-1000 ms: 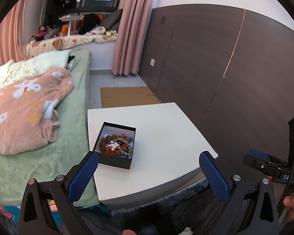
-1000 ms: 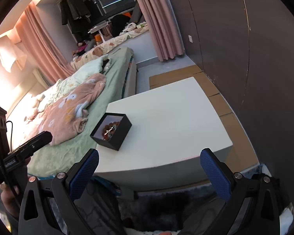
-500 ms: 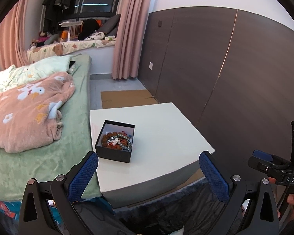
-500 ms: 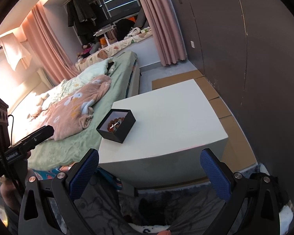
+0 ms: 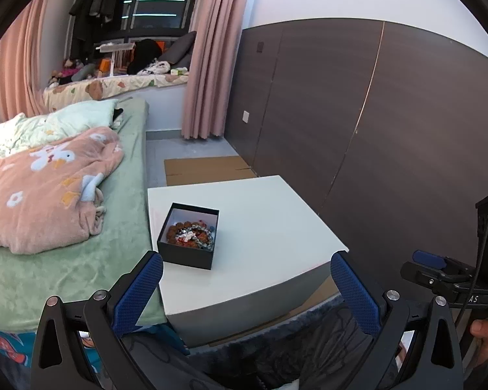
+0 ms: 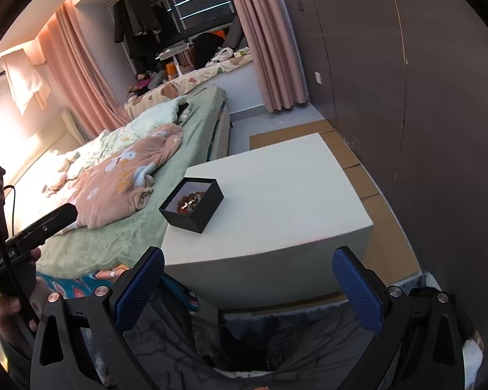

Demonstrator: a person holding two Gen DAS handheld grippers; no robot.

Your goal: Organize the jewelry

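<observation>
A small open black box (image 5: pixel 188 237) sits near the left edge of a white table (image 5: pixel 270 227); it holds beaded bracelets and jewelry (image 5: pixel 192 235). The box also shows in the right wrist view (image 6: pixel 193 203) with the jewelry (image 6: pixel 188 202) inside. My left gripper (image 5: pixel 245 281) is open and empty, held back from the table's near edge. My right gripper (image 6: pixel 248 279) is open and empty, also short of the table (image 6: pixel 292 195). The right gripper also shows at the right of the left wrist view (image 5: pixel 439 273); the left one shows at the left of the right wrist view (image 6: pixel 42 227).
A bed with a green sheet (image 5: pixel 65 260) and a pink blanket (image 5: pixel 45 185) lies against the table's left side. A dark wall panel (image 5: pixel 390 130) stands to the right. Cardboard (image 5: pixel 205 165) lies on the floor beyond the table. Dark cloth (image 6: pixel 244 341) lies below the grippers.
Both grippers have drawn back and away from the table, so the box and table look smaller and farther. Both stay open and empty.
</observation>
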